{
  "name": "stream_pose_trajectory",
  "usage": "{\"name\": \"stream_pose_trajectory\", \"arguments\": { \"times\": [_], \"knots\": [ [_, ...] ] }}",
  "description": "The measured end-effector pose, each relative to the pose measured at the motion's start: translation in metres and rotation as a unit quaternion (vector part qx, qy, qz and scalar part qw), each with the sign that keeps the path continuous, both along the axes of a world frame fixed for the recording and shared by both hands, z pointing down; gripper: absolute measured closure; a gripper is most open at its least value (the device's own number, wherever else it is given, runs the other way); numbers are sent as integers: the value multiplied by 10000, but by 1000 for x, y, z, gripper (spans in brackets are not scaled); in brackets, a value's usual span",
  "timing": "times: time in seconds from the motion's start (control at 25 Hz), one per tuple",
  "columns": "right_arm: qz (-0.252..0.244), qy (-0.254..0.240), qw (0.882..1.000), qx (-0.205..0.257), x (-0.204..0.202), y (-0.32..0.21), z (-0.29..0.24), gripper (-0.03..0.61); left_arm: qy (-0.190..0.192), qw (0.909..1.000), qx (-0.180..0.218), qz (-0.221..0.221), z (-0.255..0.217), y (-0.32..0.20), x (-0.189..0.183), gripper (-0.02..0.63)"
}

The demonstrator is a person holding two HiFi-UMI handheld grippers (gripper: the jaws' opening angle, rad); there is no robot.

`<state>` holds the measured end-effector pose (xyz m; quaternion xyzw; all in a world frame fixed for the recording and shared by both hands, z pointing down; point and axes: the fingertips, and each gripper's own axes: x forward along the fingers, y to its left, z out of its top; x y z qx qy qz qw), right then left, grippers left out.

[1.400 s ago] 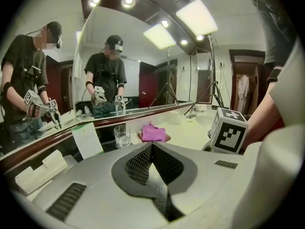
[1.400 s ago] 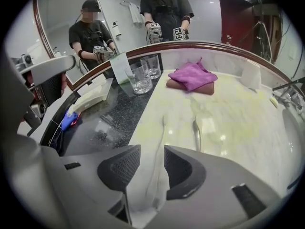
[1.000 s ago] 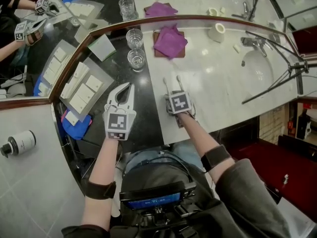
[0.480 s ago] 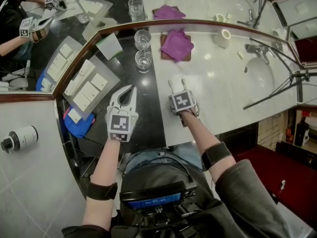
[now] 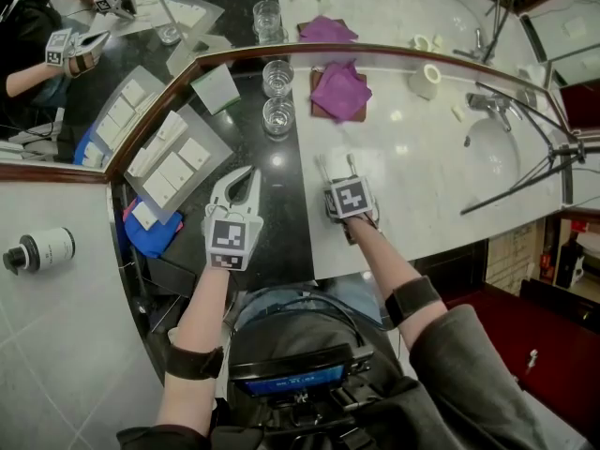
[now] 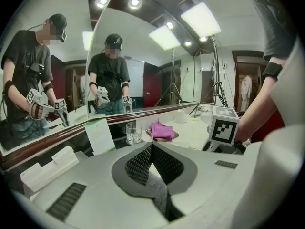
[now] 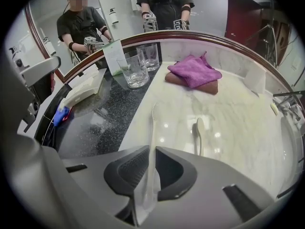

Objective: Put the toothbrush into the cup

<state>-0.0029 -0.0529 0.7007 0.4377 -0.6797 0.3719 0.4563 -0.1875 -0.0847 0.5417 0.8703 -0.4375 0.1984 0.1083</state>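
White toothbrush [image 7: 153, 123] in right tool [image 7: 151, 147]

Bright, even light is supplied from above by ceiling spots [image 6: 135, 3] and two white panels [image 6: 200, 19]. Small glare spots are thrown on the pale table [image 7: 228, 123]; shadows are kept faint. Strong barrel distortion and black corners are shown in both gripper views. The left tongs [image 6: 151, 146] and right tongs [image 7: 153, 150] are rendered soft near the lens. The head view is rendered sharp, with a dim right edge.
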Motion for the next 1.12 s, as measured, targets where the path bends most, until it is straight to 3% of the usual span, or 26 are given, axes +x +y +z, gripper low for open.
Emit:
{"name": "stream_pose_trajectory", "arguments": {
  "times": [0.2,0.4,0.64,1.12],
  "knots": [
    [-53,-304,9995,103,0,3,-5,518,-9,9999,27,-104,-5,4,-2,611],
    [-39,-985,9925,718,-11,-9,-38,518,-36,9997,104,-225,-15,9,-5,611],
    [88,-1975,9679,1549,-27,-24,-89,518,-48,9991,120,-413,-22,16,-8,611],
    [169,-3125,9197,2371,-20,-26,-140,518,55,9967,-18,-804,-24,41,5,611]
  ]
}}
